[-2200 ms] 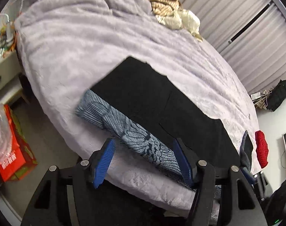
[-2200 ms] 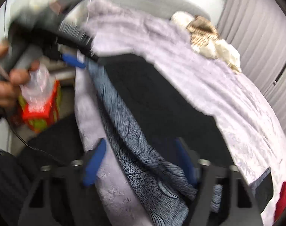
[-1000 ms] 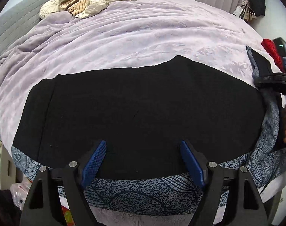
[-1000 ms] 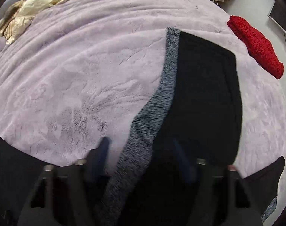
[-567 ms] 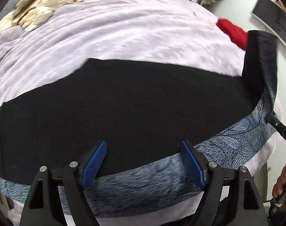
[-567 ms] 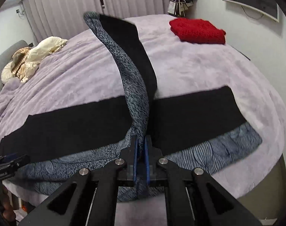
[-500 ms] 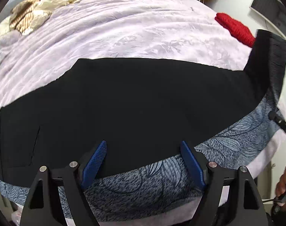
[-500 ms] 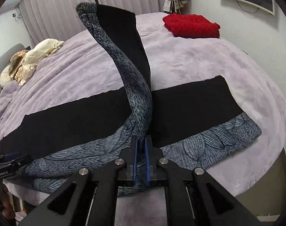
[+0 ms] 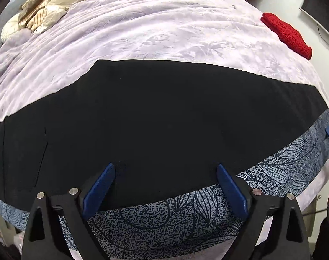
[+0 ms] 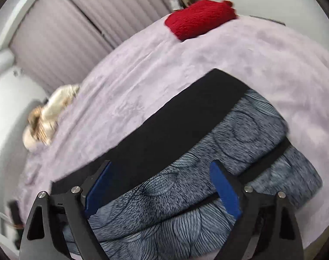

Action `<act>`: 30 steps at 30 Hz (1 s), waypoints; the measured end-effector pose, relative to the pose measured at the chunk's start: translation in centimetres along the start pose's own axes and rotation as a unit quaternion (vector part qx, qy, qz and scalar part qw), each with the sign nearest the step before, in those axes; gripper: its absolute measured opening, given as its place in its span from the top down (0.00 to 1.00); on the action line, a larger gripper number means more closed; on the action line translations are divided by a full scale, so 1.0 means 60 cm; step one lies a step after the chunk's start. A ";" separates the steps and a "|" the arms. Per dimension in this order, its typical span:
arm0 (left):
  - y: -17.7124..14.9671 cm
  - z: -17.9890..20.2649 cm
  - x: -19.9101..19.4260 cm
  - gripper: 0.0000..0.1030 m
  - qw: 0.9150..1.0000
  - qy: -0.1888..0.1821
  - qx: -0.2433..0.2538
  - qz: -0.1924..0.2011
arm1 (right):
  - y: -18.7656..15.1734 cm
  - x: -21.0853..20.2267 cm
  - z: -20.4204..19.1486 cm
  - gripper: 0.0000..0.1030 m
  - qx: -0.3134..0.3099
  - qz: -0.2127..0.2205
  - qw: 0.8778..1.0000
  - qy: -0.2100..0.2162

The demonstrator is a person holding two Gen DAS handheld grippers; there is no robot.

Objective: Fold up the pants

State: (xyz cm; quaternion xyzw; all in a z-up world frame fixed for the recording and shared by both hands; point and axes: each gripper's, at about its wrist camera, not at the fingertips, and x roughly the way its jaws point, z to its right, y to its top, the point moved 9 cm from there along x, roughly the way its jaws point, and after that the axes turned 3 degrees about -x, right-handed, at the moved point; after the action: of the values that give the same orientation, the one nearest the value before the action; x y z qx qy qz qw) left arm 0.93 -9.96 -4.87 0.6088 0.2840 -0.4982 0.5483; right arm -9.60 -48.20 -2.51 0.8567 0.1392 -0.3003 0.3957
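Both wrist views look down, close, onto the pants [image 9: 164,119]

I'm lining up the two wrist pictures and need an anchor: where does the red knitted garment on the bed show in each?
Left wrist: the red knitted garment lies at upper right, near the bed's far edge.
Right wrist: the red knitted garment sits at top, right of centre, by the curtains.
Shared landmark: the black and blue patterned pants spread on the lilac blanket.
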 end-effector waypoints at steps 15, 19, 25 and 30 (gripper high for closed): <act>0.009 0.025 0.016 0.04 1.000 0.006 0.008 0.001 | 0.046 0.044 0.026 0.95 -0.051 0.036 0.998 -0.019; 0.015 0.017 -0.004 0.05 1.000 -0.006 0.000 -0.003 | 0.067 -0.005 -0.012 0.94 -0.084 0.053 0.995 -0.008; 0.021 0.055 -0.045 0.05 0.998 -0.059 0.026 0.011 | 0.062 -0.183 -0.134 0.94 -0.199 0.135 0.970 -0.037; -0.001 0.074 0.001 0.05 0.997 -0.044 0.060 -0.025 | 0.036 -0.143 -0.095 0.92 -0.230 0.090 0.960 -0.132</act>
State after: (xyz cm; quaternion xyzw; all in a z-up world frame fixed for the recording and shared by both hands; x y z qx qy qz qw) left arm -0.41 -14.18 -4.52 0.6106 0.2440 -0.5544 0.5102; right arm -12.97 -45.27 6.99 0.7041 0.0734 -0.3342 0.6222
